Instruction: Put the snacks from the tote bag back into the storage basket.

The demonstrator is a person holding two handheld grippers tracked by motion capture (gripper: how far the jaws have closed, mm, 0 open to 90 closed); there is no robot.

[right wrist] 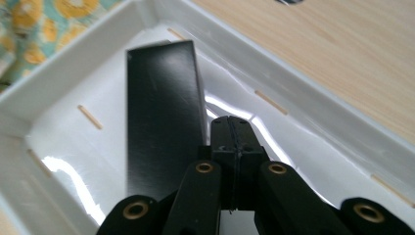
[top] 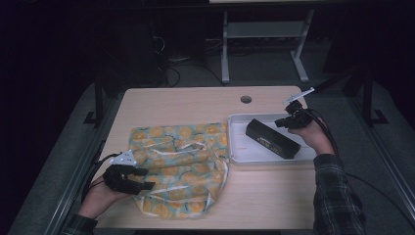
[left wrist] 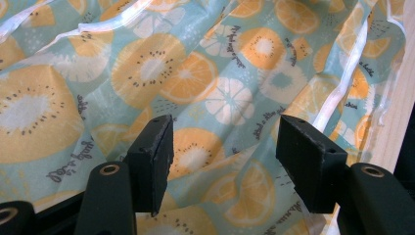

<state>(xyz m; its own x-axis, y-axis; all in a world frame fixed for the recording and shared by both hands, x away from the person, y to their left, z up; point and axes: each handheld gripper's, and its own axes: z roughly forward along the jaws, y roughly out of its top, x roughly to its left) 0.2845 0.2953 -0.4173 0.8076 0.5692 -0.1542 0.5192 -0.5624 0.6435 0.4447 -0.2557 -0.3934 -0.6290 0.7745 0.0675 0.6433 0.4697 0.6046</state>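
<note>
A drawstring bag (top: 178, 166) with a teal, orange-slice and kiwi print lies flat on the left half of the wooden table (top: 195, 100). My left gripper (top: 147, 178) rests at the bag's near left edge with its jaws open. In the left gripper view the bag (left wrist: 195, 73) spreads behind the left gripper (left wrist: 225, 152), and no cloth sits between the pads. A long black box (top: 271, 138) lies in a white tray (top: 235, 147). My right gripper (top: 281, 122) hangs over the tray's far right part, shut with nothing between its jaws. In the right gripper view the right gripper (right wrist: 235, 132) sits just right of the box (right wrist: 164, 122), inside the tray (right wrist: 73, 63).
A round cable hole (top: 246, 99) sits in the table near its far edge. Past the table stand a metal frame (top: 264, 44) and dark floor with cables. A person's sleeve (top: 337, 191) crosses the table's near right corner.
</note>
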